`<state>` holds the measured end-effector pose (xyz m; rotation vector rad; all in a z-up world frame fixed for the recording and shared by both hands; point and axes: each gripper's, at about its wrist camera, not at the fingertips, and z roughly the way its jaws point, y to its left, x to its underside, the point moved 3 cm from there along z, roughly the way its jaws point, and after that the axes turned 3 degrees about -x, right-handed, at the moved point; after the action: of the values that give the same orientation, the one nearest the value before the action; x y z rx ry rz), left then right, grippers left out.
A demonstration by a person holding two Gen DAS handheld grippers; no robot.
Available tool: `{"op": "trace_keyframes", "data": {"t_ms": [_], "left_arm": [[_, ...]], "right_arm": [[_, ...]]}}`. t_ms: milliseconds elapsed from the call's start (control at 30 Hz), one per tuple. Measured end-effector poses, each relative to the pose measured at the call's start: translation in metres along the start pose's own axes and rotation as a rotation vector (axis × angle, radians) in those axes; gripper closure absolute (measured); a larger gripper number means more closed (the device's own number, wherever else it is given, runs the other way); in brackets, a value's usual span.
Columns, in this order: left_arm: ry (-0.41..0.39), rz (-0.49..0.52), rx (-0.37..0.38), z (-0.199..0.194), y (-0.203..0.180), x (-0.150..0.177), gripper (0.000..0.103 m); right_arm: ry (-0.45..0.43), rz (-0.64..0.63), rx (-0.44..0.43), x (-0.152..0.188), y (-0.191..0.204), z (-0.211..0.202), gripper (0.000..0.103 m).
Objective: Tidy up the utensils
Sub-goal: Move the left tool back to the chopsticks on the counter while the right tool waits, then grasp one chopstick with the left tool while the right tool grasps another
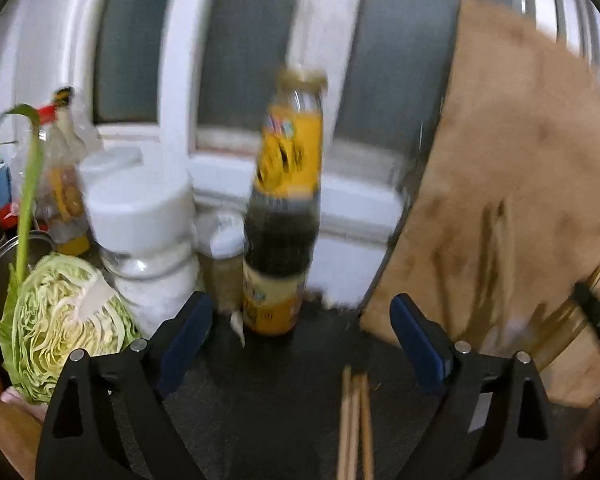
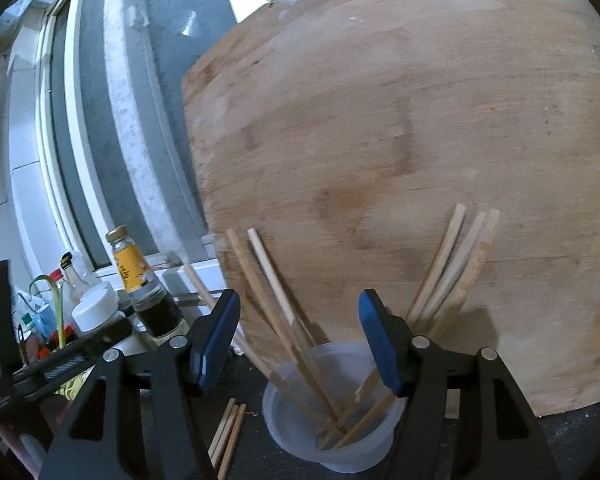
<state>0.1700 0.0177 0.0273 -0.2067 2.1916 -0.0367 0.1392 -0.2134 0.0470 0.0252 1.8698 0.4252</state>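
left jaws [image 1: 300, 344] wide over chopsticks [image 1: 354, 420], tilted down

Three thin wooden chopsticks [image 2: 227, 430] lie loose on the dark counter [image 2: 260, 464]. About six more wooden sticks [image 2: 284, 312] stand in one clear plastic cup [image 2: 300, 420]. One big wooden cutting board [image 2: 400, 140] leans at twelve o'clock. One dark sauce bottle with a yellow label [image 1: 284, 208], one cut green cabbage half [image 1: 68, 320].

No text can be read; the sauce bottle [image 1: 282, 204] label's print is too blurred.
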Motion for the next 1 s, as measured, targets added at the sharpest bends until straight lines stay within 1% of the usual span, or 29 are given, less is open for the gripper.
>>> {"op": "trace_keyframes", "data": {"t_ms": [133,200,267,300,367,400,467,567,700,800,833,933,1000], "left_arm": [[0.198,0.095,0.010,0.036,-0.015,0.016,0.014],[0.275,0.147,0.060,0.047,-0.025,0.025,0.016],[0.321,0.167,0.072,0.053,-0.031,0.032,0.031],[0.330,0.178,0.069,0.054,-0.033,0.033,0.035],[0.345,0.193,0.074,0.057,-0.036,0.036,0.047],[0.353,0.192,0.076,0.058,-0.037,0.038,0.050],[0.370,0.189,0.083,0.061,-0.037,0.040,0.059],[0.389,0.198,0.096,0.065,-0.039,0.043,0.064],[0.402,0.219,0.085,0.073,-0.038,0.047,0.066],[0.449,0.218,0.136,0.081,-0.041,0.052,0.066],[0.461,0.220,0.139,0.083,-0.042,0.054,0.068],[0.464,0.245,0.090,0.088,-0.044,0.058,0.075],[0.460,0.258,0.081,0.091,-0.046,0.060,0.081]], "right_arm": [[-0.009,-0.018,0.013,-0.001,0.003,-0.001,0.038],[0.002,-0.009,0.018,-0.002,0.001,0.001,0.038],[0.008,0.008,0.021,-0.003,-0.003,0.001,0.038],[0.009,0.013,0.022,-0.004,-0.005,0.001,0.038],[0.012,0.016,0.027,-0.004,-0.006,0.001,0.038],[0.012,0.015,0.029,-0.004,-0.006,0.001,0.038],[0.013,0.010,0.030,-0.004,-0.005,0.001,0.038],[0.015,-0.004,0.033,-0.003,-0.003,0.001,0.038],[0.020,-0.022,0.043,-0.002,0.000,0.005,0.038],[0.024,-0.020,0.048,-0.001,0.000,0.006,0.038],[0.024,-0.019,0.049,-0.001,-0.001,0.006,0.038],[0.023,-0.017,0.052,-0.002,-0.001,0.006,0.038],[0.026,-0.013,0.052,-0.002,-0.002,0.007,0.038]]}}
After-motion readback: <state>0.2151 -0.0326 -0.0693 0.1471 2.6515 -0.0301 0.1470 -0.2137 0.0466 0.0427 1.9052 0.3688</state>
